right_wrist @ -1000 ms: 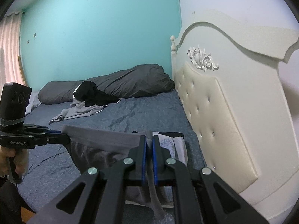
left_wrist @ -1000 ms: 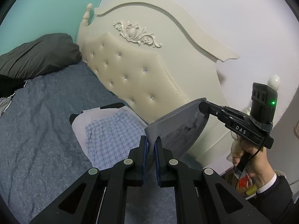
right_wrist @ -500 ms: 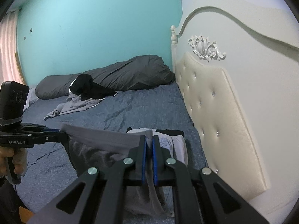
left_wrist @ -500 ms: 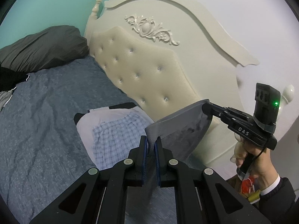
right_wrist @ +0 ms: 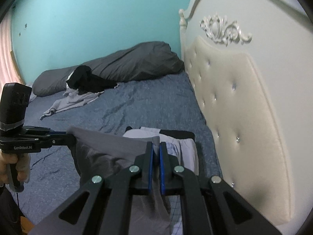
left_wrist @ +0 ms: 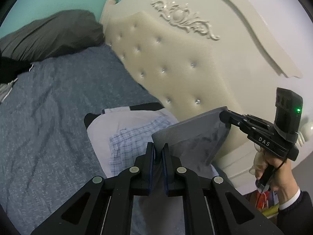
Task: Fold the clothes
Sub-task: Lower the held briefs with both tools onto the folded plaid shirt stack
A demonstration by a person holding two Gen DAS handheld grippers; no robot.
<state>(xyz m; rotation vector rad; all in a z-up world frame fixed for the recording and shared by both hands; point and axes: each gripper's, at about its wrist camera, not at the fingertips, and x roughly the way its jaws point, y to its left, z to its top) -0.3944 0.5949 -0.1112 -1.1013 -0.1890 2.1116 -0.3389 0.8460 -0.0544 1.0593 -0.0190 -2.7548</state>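
A grey garment hangs stretched in the air between both grippers, its lower part drooping. My left gripper is shut on one top corner. My right gripper is shut on the other corner. In the right wrist view the grey garment spans from the left gripper to my fingers. Across the cloth in the left wrist view, the right gripper is held by a hand in a dark sleeve. A pile of folded clothes, white and blue plaid on black, lies on the bed just below and beyond the garment.
A cream tufted headboard runs along the right. On the blue bedspread, at the far side, lie a dark grey duvet roll, a black garment and a loose grey garment. The teal wall stands behind.
Both grippers carried the stretched grey garment forward, closer to the folded pile and headboard. Their hold on the two corners is unchanged.
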